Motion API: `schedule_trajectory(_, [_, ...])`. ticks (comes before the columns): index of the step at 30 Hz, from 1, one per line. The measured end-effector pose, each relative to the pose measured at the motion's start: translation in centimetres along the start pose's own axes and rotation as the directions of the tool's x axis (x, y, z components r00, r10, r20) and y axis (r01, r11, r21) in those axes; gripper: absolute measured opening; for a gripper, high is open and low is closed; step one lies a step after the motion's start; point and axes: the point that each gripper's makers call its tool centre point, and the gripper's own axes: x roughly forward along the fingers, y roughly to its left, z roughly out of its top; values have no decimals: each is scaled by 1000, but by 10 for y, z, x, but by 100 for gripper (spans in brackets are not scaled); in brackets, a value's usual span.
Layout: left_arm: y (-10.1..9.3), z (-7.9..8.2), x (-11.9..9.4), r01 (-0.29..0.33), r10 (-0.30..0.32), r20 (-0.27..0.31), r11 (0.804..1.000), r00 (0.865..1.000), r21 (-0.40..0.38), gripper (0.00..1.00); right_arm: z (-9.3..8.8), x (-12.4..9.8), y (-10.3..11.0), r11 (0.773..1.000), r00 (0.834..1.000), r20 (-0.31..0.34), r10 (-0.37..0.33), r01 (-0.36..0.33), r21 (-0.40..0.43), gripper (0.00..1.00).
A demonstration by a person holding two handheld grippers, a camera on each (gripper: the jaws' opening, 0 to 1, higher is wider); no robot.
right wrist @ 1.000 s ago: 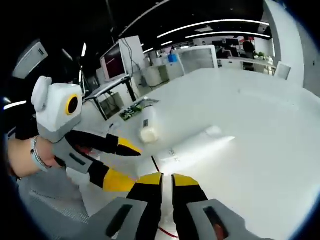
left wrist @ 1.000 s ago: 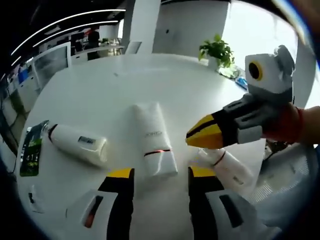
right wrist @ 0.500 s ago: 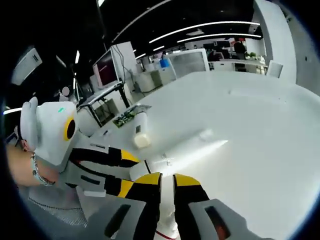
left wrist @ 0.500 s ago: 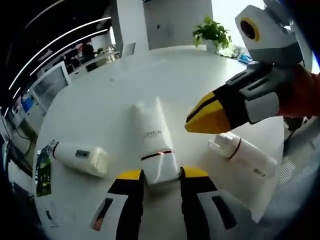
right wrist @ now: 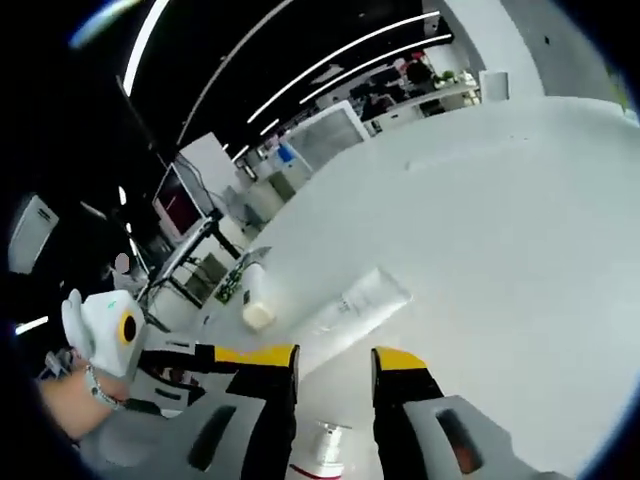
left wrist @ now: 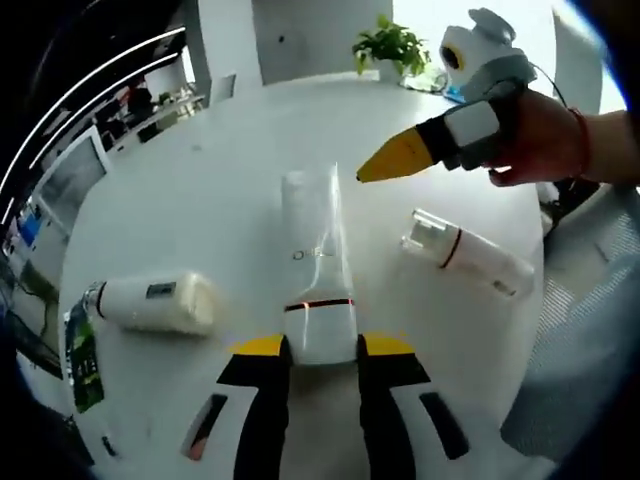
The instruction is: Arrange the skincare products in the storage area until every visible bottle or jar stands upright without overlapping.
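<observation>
White and round-edged, the desk (left wrist: 200,190) spreads across the left gripper view, with an office of monitors and strip lights behind it and a potted plant (left wrist: 392,47) at its far edge. On it, the left gripper (left wrist: 322,347) has its yellow-tipped jaws set on either side of the capped end of a white tube (left wrist: 315,265), which lies flat with its crimped end pointing away; the jaws press against the cap on both sides, so the gripper looks closed on it. To the left a white bottle (left wrist: 150,303) lies on its side, and just beyond its neck end a green packet (left wrist: 80,345) lies flat near the desk's edge. To the right a slimmer white bottle with a red band (left wrist: 465,254) also lies on its side. Above it hangs the right gripper (left wrist: 395,158), held in a hand (left wrist: 545,135), clear of the products. Its jaw state cannot be told from this angle. Over in the right gripper view, the right gripper (right wrist: 334,366) has its jaws apart with nothing between them, and the slimmer bottle's cap (right wrist: 328,442) shows below the gap. Farther off, the white tube (right wrist: 360,300) lies on the desk (right wrist: 520,220), with the white bottle (right wrist: 258,298) beside it, and the left gripper (right wrist: 215,360) reaches in from the left.
</observation>
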Motion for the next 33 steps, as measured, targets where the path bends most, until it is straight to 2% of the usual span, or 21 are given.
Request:
schedule_trajectory(8, [-6, -1, -1, 35, -35, 15, 999, 999, 34, 23, -2, 5, -17, 996, 1000, 13, -12, 11, 86, 27])
schedule_trajectory(11, [-8, 0, -1, 52, -53, 23, 998, 998, 31, 23, 3, 13, -17, 985, 1000, 16, 18, -20, 169, 21])
schedule_trajectory(12, [-8, -1, -1, 55, -55, 26, 998, 998, 28, 23, 5, 15, -19, 985, 1000, 18, 15, -18, 170, 20])
schedule_trajectory(16, [-9, 0, -1, 68, -68, 35, 998, 997, 5, 23, 3, 22, -16, 978, 999, -8, 37, -34, 204, 19])
schedule_trajectory(18, [-9, 0, -1, 73, -73, 42, 997, 996, 5, 23, -4, 27, -16, 970, 998, -44, 49, -37, 240, 16])
schedule_trajectory(20, [-9, 0, -1, 78, -78, 47, 997, 996, -3, 23, 1, 31, -13, 950, 997, -4, 83, -78, 302, 15])
schedule_trajectory(23, [-10, 1, -1, 85, -84, 52, 996, 995, -15, 23, -1, 35, -14, 906, 995, -10, 102, -89, 413, 12])
schedule_trajectory(24, [-10, 1, -1, 87, -86, 53, 996, 995, -17, 23, 0, 35, -14, 876, 994, -11, 108, -90, 474, 10])
schedule_trajectory(26, [-10, 1, -1, 89, -87, 54, 996, 995, -25, 24, 3, 32, -15, 859, 993, -6, 115, -96, 503, 7])
schedule_trajectory(28, [-10, 1, -1, 94, -92, 57, 995, 994, -38, 24, 5, 30, -13, 880, 994, 5, 107, -97, 465, 6])
schedule_trajectory(29, [-10, 1, -1, 95, -93, 59, 995, 994, -41, 24, 10, 30, -11, 901, 994, 32, 107, -110, 420, 5])
schedule_trajectory(33, [-10, 1, -1, 98, -95, 61, 994, 994, -49, 24, 21, 23, 4, 902, 988, 71, 136, -153, 405, 3])
